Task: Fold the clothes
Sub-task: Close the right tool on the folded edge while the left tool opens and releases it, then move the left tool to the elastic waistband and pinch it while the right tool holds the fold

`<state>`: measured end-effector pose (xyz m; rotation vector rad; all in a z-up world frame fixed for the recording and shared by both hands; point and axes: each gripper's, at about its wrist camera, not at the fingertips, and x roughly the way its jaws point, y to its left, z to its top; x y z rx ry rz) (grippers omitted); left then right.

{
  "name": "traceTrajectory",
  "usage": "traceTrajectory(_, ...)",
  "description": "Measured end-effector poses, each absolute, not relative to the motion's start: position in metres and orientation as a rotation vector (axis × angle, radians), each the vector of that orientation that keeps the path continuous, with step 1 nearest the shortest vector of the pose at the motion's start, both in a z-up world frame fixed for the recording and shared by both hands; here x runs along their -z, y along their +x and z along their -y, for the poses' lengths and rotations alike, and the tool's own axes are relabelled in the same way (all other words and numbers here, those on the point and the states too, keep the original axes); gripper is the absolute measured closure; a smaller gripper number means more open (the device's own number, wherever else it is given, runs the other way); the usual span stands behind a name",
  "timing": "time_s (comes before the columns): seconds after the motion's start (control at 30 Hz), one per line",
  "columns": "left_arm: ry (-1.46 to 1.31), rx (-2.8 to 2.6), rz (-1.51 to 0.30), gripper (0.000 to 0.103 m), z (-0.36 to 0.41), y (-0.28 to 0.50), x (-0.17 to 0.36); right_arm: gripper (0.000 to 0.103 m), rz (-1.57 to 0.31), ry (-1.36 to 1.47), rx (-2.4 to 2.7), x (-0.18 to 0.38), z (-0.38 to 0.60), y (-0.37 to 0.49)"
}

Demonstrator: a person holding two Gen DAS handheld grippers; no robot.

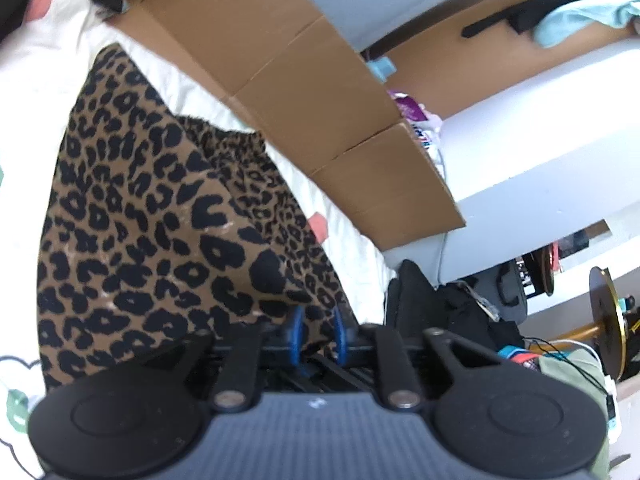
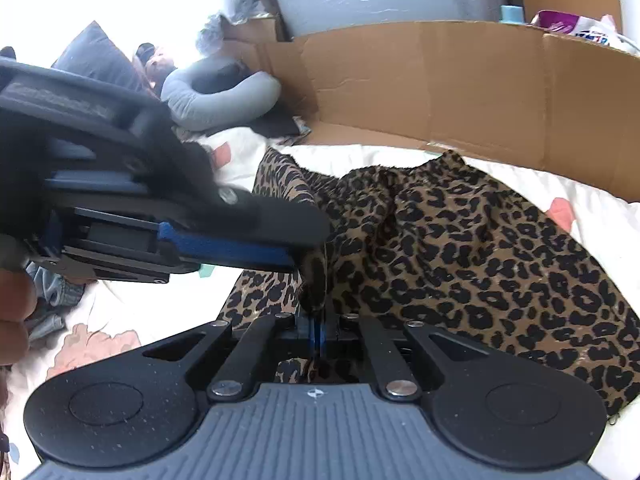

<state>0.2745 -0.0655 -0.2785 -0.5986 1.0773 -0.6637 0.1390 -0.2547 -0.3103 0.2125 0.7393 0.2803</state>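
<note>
A leopard-print garment lies on white bedding, one edge pulled up toward both grippers. In the left wrist view my left gripper has its blue fingers close together with a fold of the fabric between them. The right wrist view shows the garment spreading to the right, bunched at its far waistband. My right gripper is shut on the near edge of the cloth. The left gripper comes in from the left, its tip meeting the same raised edge just above the right gripper's fingers.
A flattened cardboard box stands along the far side of the bed. A grey neck pillow and dark cushions lie at the back left. Denim cloth and a hand are at the left. Dark clothes pile beyond the bed.
</note>
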Motion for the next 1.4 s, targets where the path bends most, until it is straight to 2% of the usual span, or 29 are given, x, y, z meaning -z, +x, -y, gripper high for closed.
traceTrajectory(0.07, -0.575, 0.650, -1.068, 0.074, 0.064, 0.274, 0.277, 0.103, -0.733, 0.215, -0.273, 0.308, 0.260, 0.139)
traceTrajectory(0.23, -0.540, 0.554, -1.076, 0.065, 0.053, 0.274, 0.284, 0.103, -0.715, 0.232, -0.240, 0.304, 0.279, 0.138)
traceTrajectory(0.67, -0.506, 0.444, -1.190, 0.065, 0.021, 0.275, 0.317, 0.103, -0.723, 0.316, -0.104, 0.310, 0.349, 0.141)
traceTrajectory(1.4, -0.387, 0.430, -1.328, 0.065, -0.029, 0.257, 0.351, 0.103, -0.826, 0.455, 0.095, 0.370, 0.429, 0.131)
